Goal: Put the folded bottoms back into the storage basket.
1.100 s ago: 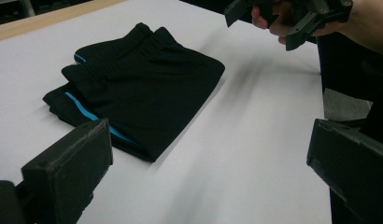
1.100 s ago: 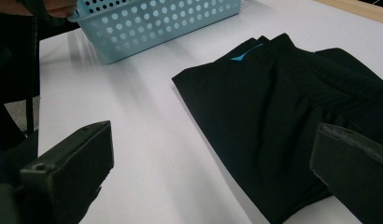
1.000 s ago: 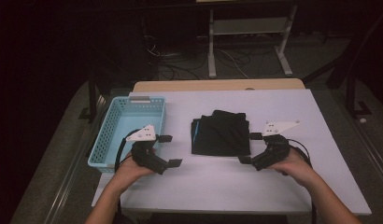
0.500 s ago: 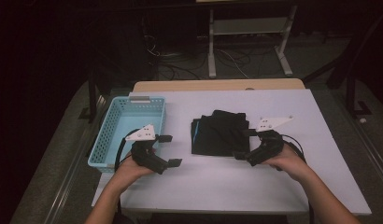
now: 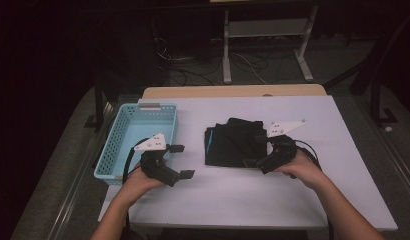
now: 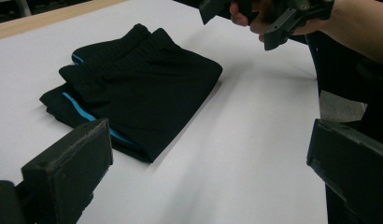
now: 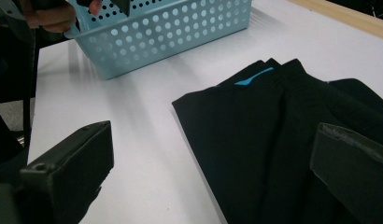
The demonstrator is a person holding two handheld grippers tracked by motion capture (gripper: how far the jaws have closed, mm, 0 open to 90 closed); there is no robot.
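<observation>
Black jaws of the right gripper (image 5: 254,150) stand wide apart at the right edge of the folded black garment with blue trim (image 5: 233,142), nearer than the left.
Left gripper (image 5: 182,161), also spread, hovers near-left; soft matte cloth lies mid-table; perforated light-blue plastic basket (image 5: 124,145) far-left.

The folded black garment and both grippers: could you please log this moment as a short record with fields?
garment: folded black garment with blue trim, flat on the white table
basket: blue perforated basket, left of the garment
left gripper: left gripper, jaws open, between basket and garment, holding nothing
right gripper: right gripper, jaws open, at the garment's right edge
grasp: not yet made
</observation>
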